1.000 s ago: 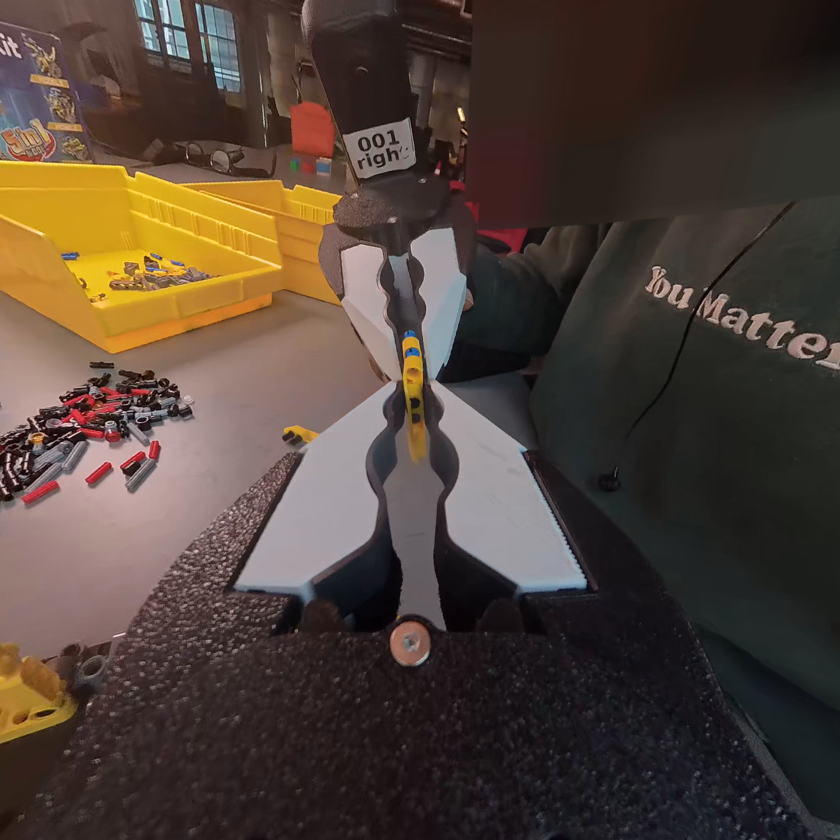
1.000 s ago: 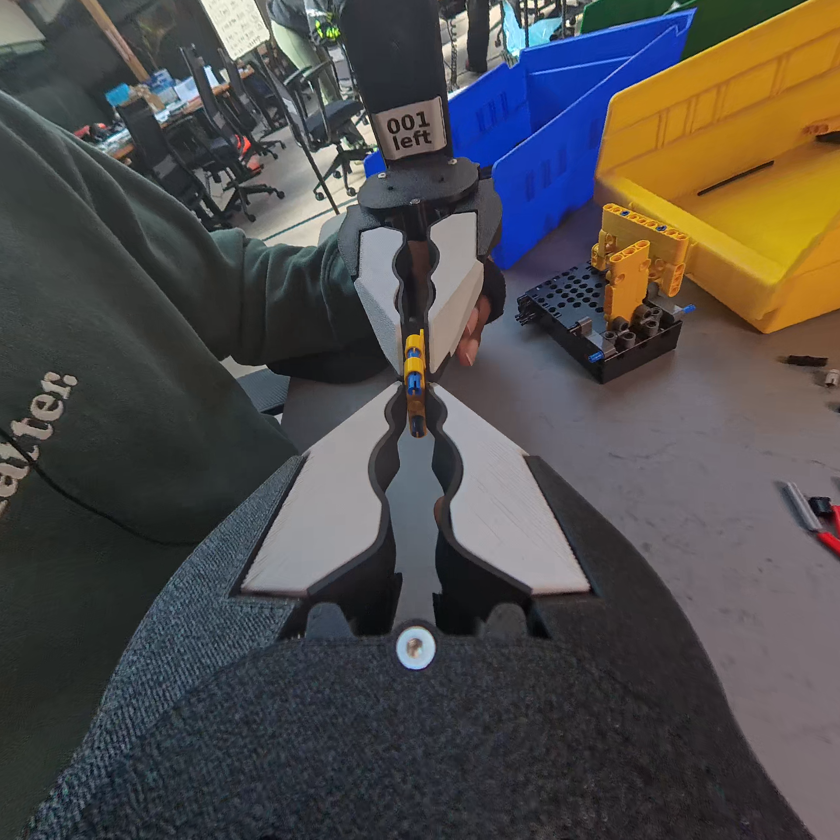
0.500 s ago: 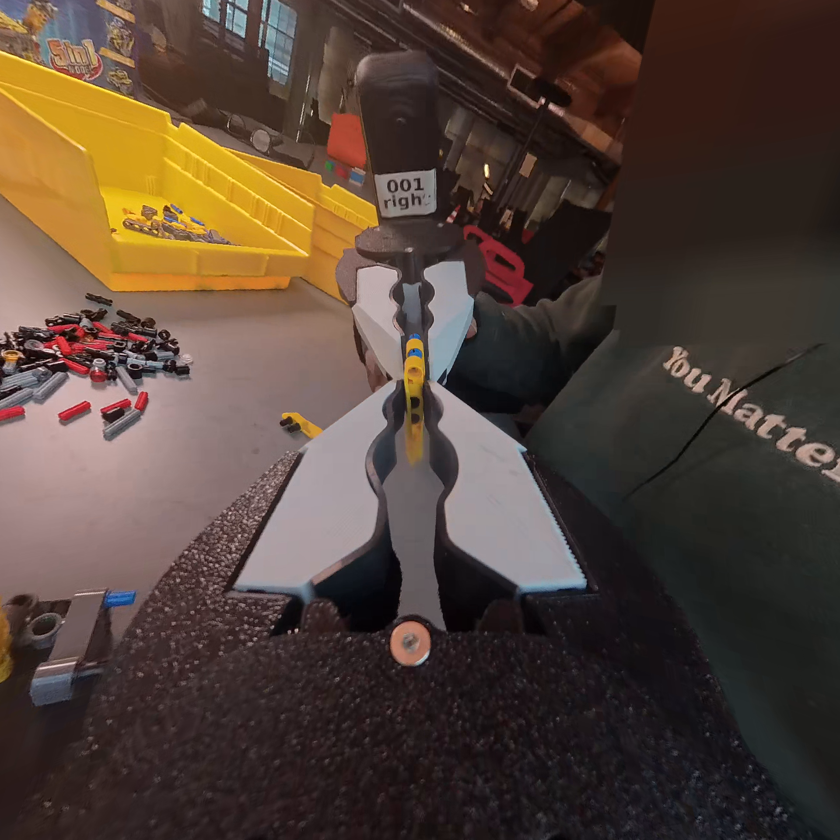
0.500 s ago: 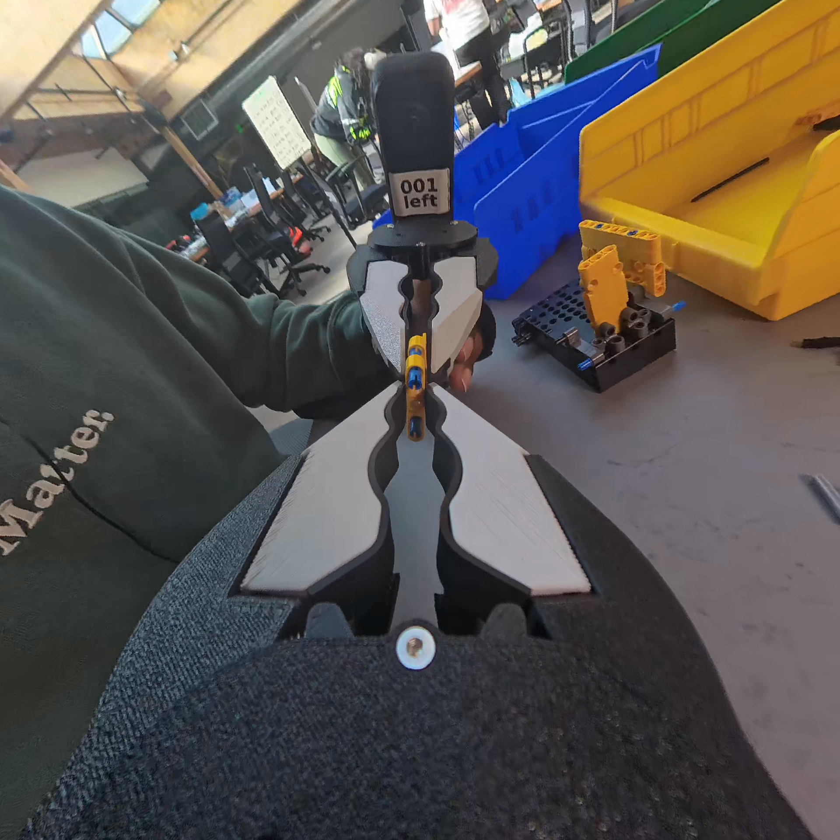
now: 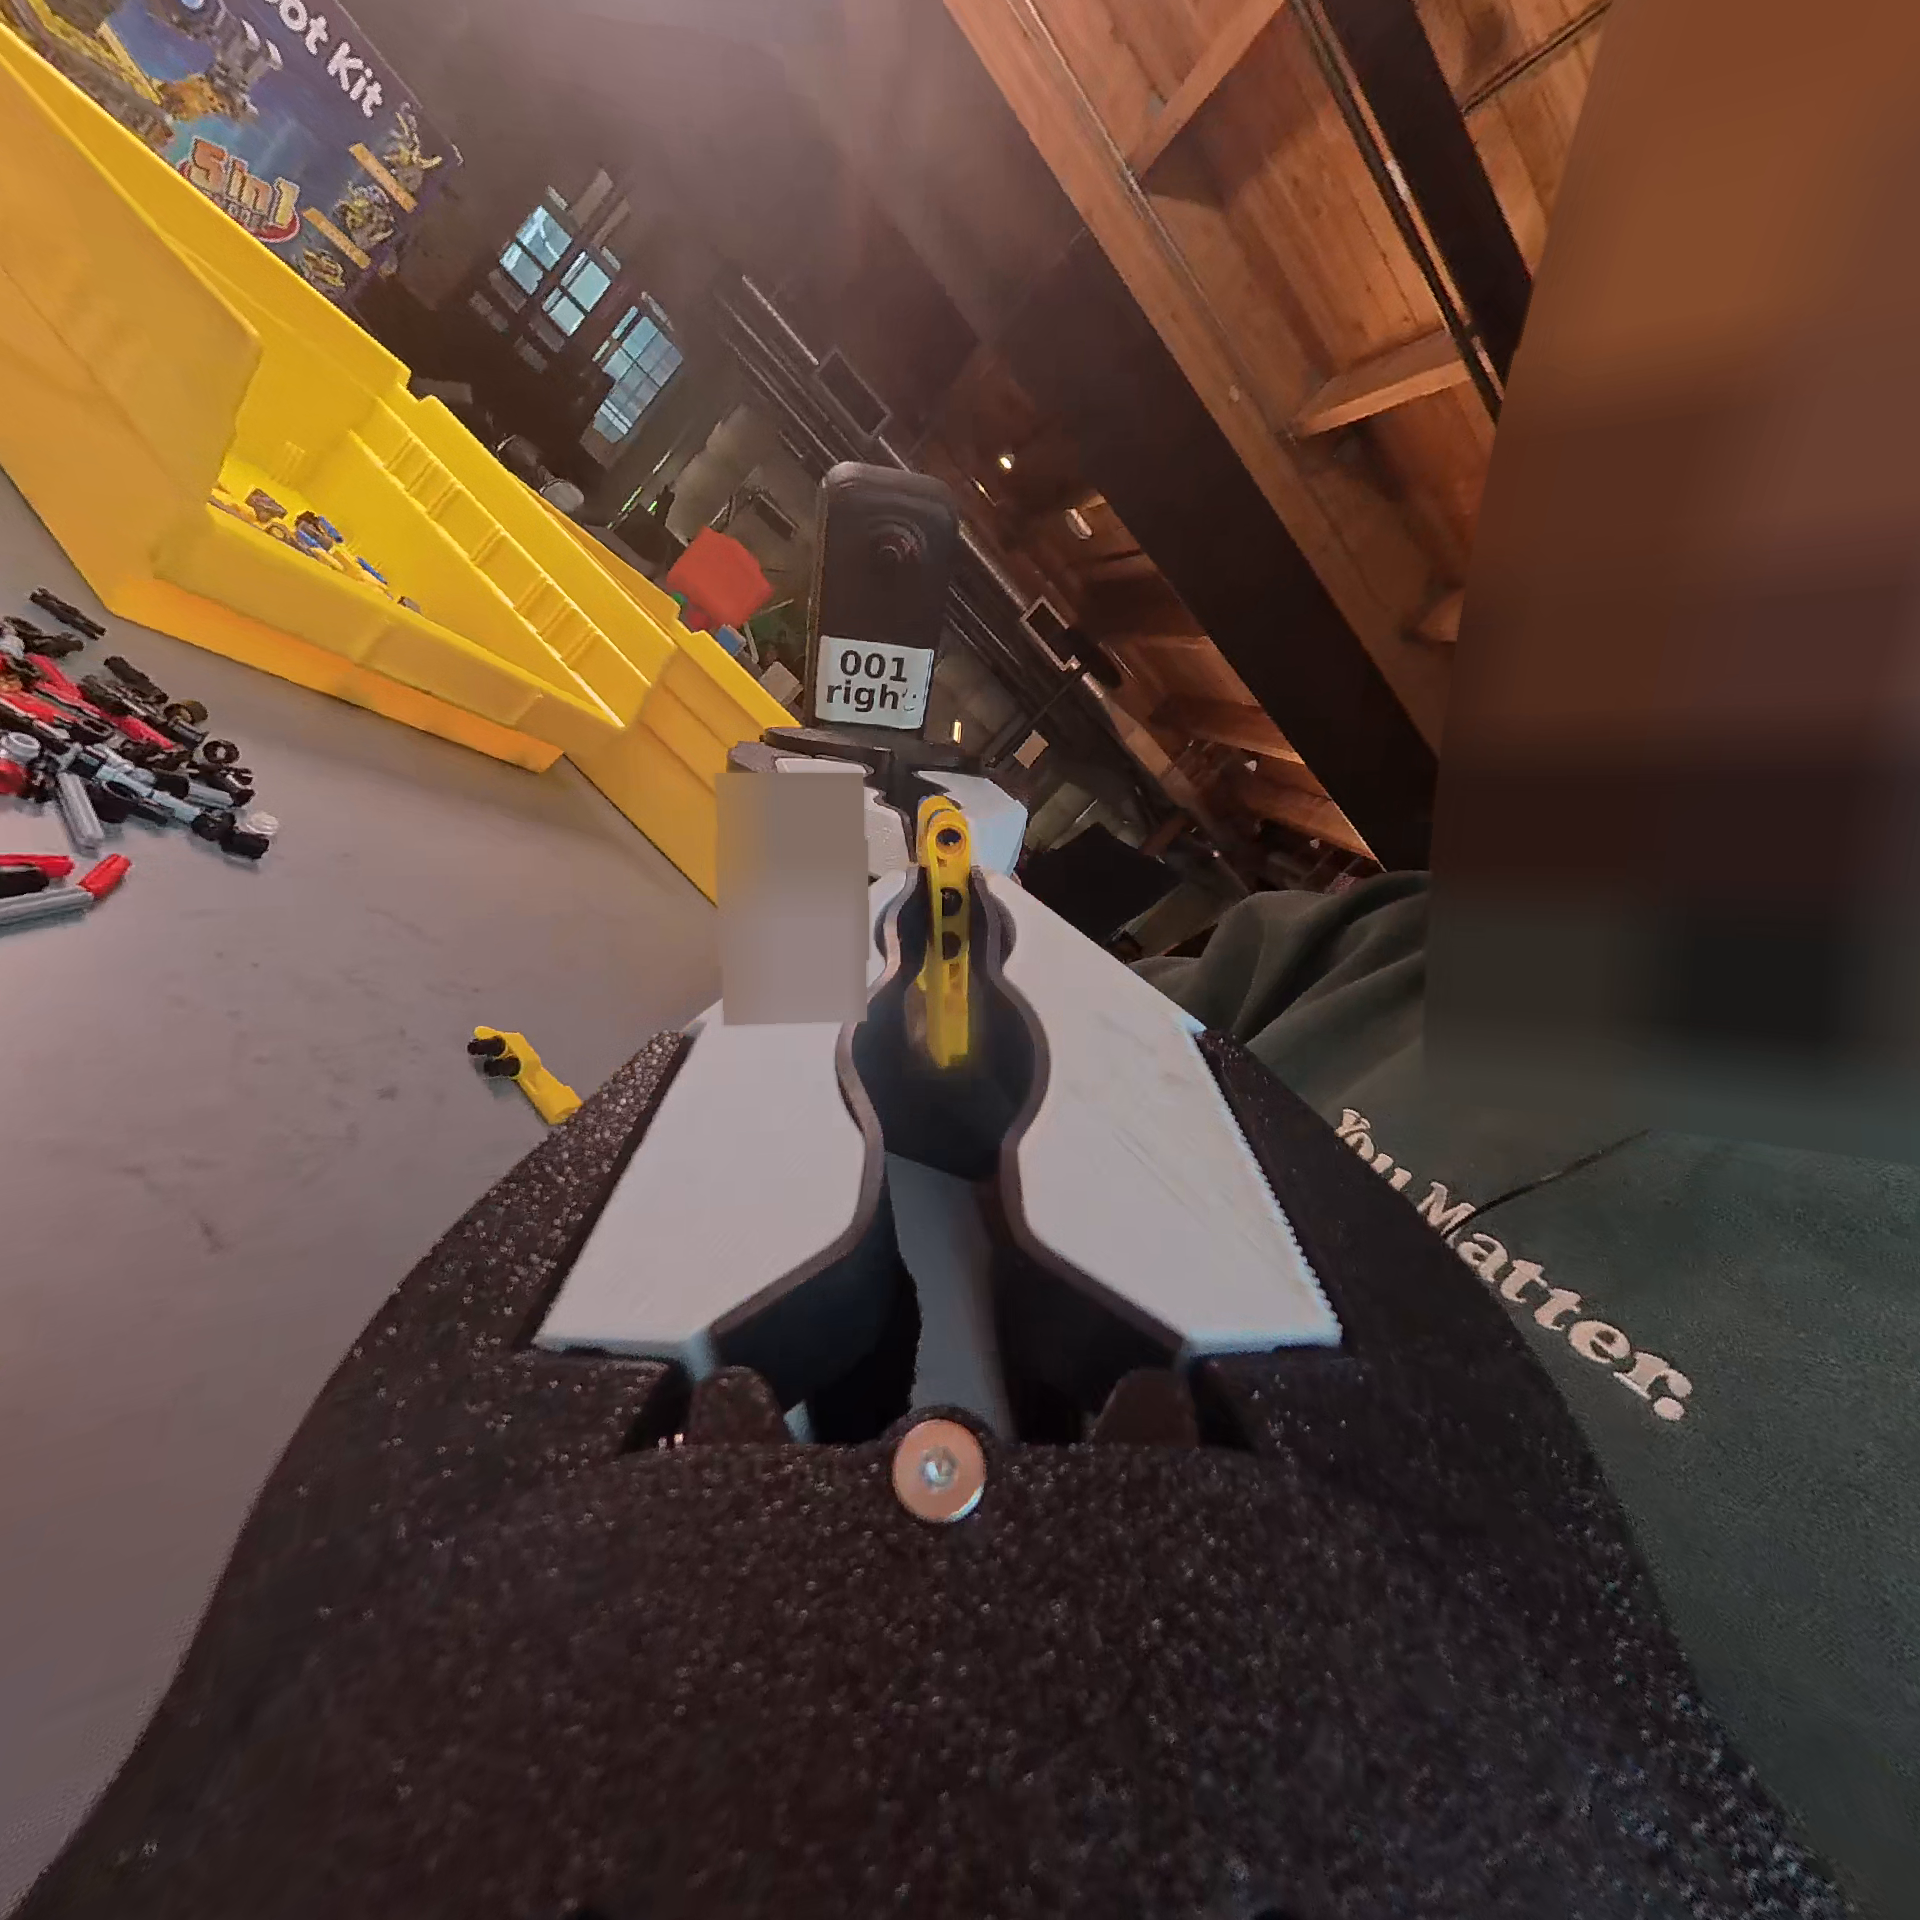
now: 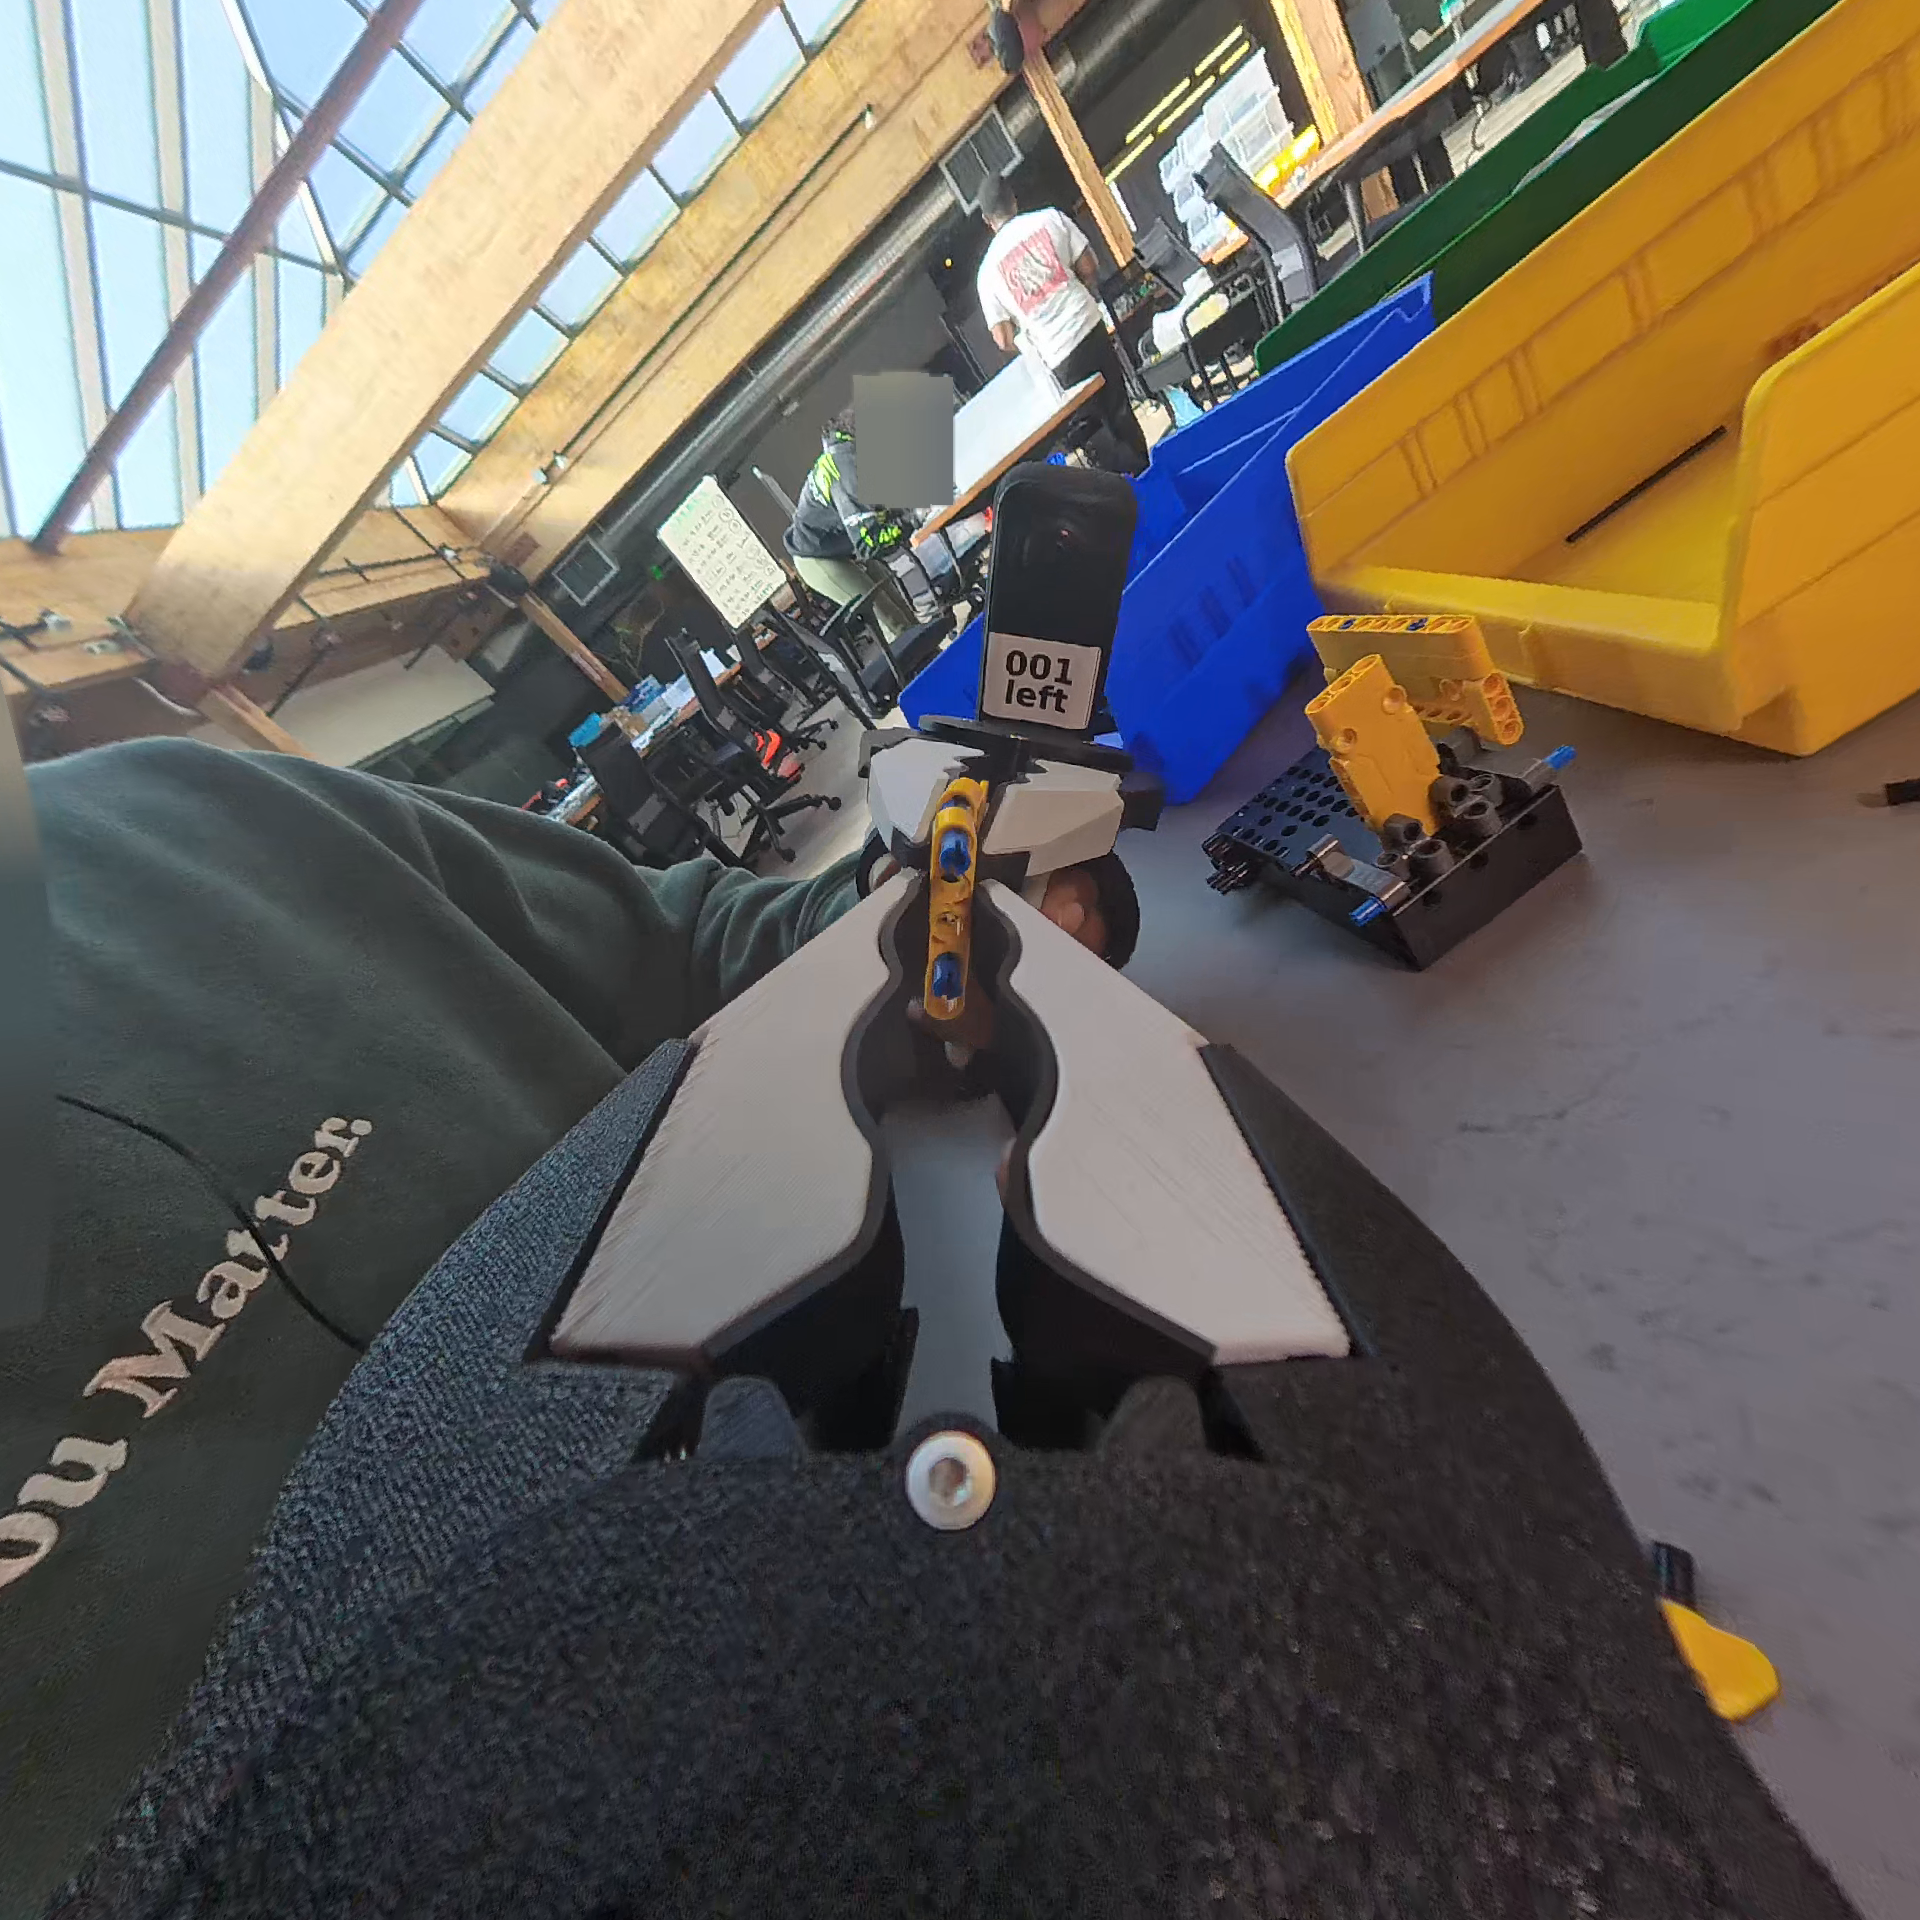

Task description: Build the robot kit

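Observation:
A short yellow beam [image 5: 948, 935] with blue pins [image 6: 948, 914] is held in the air between my two grippers, which face each other tip to tip. My left gripper [image 5: 943, 894] is shut on one end of the beam. My right gripper [image 6: 951, 914] is shut on the other end. In the left wrist view the right gripper [image 5: 966, 816] shows just behind the beam, partly under a blurred patch. In the right wrist view the left gripper [image 6: 987, 810] shows behind the beam, with a hand under it. Both are above the grey table [image 5: 260, 1039].
A pile of small red, black and grey parts [image 5: 114, 758] and yellow bins [image 5: 312, 488] lie left. A small yellow piece with black pins [image 5: 520, 1070] is near. A black plate with yellow blocks [image 6: 1392, 821], blue bins [image 6: 1226, 623] and a yellow bin [image 6: 1621, 499] are right. The person's green sweatshirt [image 6: 260, 987] is close. Left and right tips are no more than a few centimetres apart.
Both grippers have tilted upward together with the yellow beam still between them, so both views now show more ceiling and less table. Both stay shut.

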`<state>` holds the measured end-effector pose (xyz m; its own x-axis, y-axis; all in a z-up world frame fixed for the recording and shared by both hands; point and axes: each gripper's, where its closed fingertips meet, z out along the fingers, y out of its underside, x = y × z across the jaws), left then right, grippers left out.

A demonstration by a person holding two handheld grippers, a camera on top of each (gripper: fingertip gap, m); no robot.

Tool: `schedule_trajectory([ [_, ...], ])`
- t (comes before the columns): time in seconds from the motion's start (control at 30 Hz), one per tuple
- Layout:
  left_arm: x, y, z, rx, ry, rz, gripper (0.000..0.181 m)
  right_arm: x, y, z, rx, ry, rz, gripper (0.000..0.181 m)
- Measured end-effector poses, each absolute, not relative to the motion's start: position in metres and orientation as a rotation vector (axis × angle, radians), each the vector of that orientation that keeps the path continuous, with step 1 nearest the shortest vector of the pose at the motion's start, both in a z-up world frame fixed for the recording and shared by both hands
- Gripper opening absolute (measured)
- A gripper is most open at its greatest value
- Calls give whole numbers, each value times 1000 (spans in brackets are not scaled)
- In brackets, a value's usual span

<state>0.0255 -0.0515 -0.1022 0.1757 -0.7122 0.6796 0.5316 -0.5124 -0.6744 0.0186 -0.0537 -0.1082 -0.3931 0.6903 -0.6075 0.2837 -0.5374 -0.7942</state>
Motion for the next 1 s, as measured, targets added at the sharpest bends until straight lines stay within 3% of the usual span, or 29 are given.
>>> schedule_trajectory([
  [0.27,23,-57,-81,-1277,227,-1512,6,17,-58,-85,-1531,-1158,2107,6],
  [0.63,19,-45,-82,-1265,145,-1483,5,13,-44,-87,-1498,-1119,1807,6],
  [1.0,16,-42,-84,-1321,162,-1325,6,10,-43,-89,-1504,-1071,1846,5],
])
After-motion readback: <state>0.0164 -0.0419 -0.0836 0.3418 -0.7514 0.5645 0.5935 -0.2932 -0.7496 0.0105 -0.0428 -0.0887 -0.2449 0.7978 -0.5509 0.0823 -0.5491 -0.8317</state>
